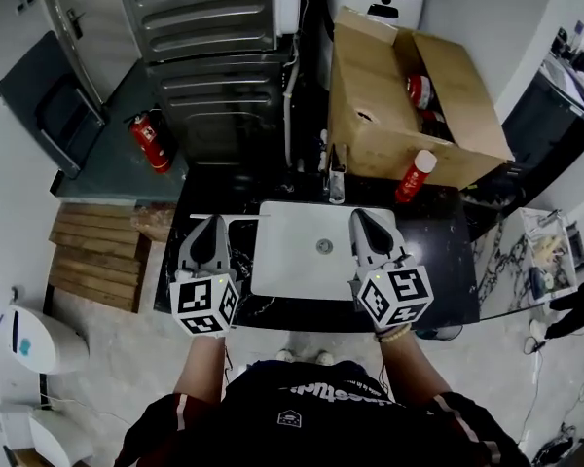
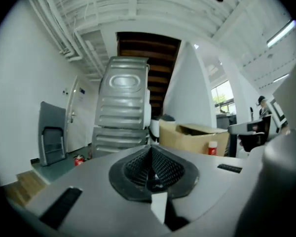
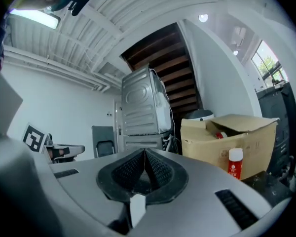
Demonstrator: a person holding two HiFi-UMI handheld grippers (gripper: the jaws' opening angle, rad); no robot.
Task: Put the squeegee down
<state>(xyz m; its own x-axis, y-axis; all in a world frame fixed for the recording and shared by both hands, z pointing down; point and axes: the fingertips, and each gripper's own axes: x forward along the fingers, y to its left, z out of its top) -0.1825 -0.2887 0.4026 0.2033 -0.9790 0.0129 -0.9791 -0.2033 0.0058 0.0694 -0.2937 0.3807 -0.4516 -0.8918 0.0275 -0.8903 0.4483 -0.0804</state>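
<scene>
In the head view both grippers are held side by side over a black counter with a white sink. My left gripper is shut with nothing between its jaws; the left gripper view shows its ribbed pads pressed together, with my left gripper pointing level at the room. My right gripper is shut and empty too, and my right gripper has its pads meeting in the right gripper view. A thin pale bar, possibly the squeegee, lies on the counter just behind the left gripper.
A faucet stands behind the sink. An open cardboard box and a red-and-white spray can sit at the back right. A grey metal appliance, a fire extinguisher and a wooden pallet are to the left.
</scene>
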